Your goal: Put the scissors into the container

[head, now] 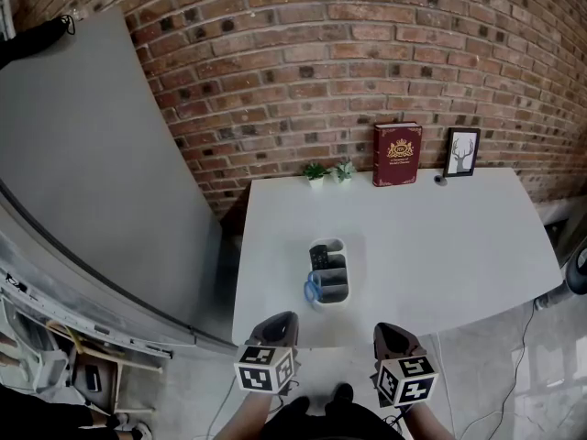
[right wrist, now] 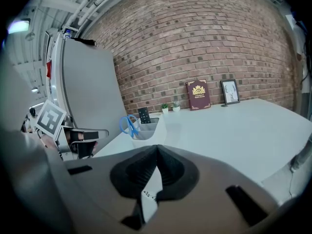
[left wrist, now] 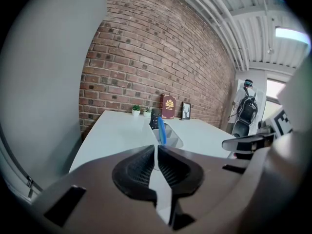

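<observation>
A white container (head: 332, 273) stands near the front of the white table (head: 440, 246). Blue-handled scissors (head: 313, 290) stand in its near compartment, handles up; they also show as blue scissors (right wrist: 129, 125) in the right gripper view and edge-on scissors (left wrist: 161, 129) in the left gripper view. A black remote (head: 318, 256) sits in the far compartment. My left gripper (head: 275, 326) and right gripper (head: 393, 337) hang below the table's front edge, both shut with nothing between the jaws. The left gripper (left wrist: 156, 147) and right gripper (right wrist: 156, 147) show their tips pressed together.
A red book (head: 397, 154), a framed deer picture (head: 461, 152) and two small potted plants (head: 328, 172) line the brick wall at the table's back. A large grey panel (head: 92, 181) leans at the left. A person with a backpack (left wrist: 246, 108) stands far right.
</observation>
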`<state>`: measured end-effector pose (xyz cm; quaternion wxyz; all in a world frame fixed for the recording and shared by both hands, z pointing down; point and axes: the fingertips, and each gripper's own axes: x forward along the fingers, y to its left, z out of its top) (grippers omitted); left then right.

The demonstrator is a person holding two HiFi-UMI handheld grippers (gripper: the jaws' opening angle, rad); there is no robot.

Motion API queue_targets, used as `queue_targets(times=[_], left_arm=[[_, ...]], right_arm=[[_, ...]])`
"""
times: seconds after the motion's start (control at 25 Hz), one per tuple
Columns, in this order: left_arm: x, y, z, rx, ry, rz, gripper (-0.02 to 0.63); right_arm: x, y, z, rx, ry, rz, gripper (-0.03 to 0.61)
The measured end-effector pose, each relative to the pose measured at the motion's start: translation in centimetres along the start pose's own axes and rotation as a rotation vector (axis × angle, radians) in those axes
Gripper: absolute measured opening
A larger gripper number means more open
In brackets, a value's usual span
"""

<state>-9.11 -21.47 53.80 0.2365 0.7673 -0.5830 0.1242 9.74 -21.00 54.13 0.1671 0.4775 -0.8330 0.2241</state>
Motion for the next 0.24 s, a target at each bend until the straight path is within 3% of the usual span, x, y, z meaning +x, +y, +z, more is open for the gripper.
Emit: queue_targets(times=[0.24], left_arm=[[-0.12, -0.1, -0.37, -0.002, 0.005, 0.005, 0.026]], right_arm=[[-0.2, 0.0, -0.06, -0.006, -0.001, 0.002, 0.0]])
